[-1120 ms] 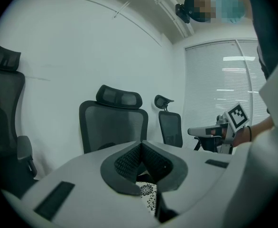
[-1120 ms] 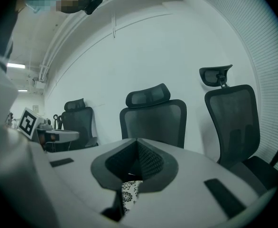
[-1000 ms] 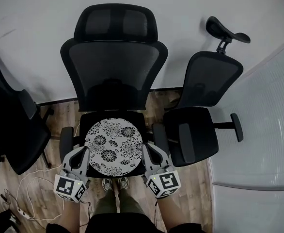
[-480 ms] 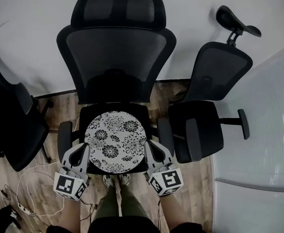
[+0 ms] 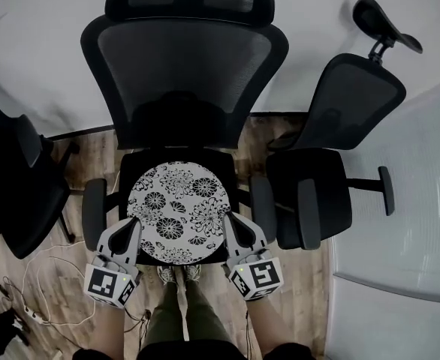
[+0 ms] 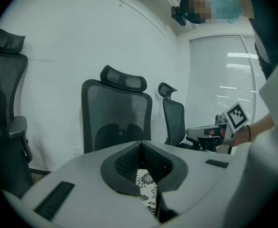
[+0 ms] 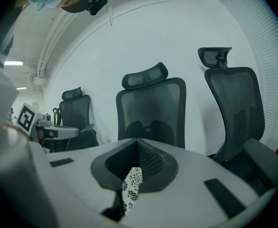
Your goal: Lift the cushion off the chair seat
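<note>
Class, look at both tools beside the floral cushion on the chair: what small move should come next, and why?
Probably open both jaws. The left tool and right tool are shut, tips at the front edges of the round black-and-white floral cushion, which lies flat on the black chair seat; shut jaws likely cannot take its rim.

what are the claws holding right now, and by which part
Nothing: the left claw and the right claw are both shut and empty, flanking the front of the cushion on the chair seat.
</note>
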Demonstrator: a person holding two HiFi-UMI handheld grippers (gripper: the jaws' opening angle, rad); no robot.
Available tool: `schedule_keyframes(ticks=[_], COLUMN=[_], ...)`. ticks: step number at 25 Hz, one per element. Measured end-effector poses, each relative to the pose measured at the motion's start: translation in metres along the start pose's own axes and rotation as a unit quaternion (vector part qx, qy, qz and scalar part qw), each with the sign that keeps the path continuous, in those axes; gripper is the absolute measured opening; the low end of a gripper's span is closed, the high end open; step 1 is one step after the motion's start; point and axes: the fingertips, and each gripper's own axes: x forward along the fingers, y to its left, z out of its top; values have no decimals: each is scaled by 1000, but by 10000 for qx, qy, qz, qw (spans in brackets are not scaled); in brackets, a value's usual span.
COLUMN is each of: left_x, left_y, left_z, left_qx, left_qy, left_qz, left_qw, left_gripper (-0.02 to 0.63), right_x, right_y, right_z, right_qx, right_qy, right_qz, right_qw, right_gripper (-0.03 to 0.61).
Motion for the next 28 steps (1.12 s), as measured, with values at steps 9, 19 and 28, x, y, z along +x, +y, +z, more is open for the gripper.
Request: schedule_keyframes(ticks=[9,19,28], left_x=[10,19,25], left_y=[4,10,18], left_z=[-21,-61,-90], left_qx=[-89,-229,-331], left_qy=[27,198,268], left_qz=[27,62,114], left_qw=[10000,9995,9990], left_gripper=[11,11,11], right_x=[8,21,30], right_y=[-5,-9,-11], right_z=[-20,-57,-85], right_qx=[57,90,105], right_qy=[26,169,262], right_qz=[8,51,53], right_qw=[10000,9998,9996], right_gripper=[15,15,15])
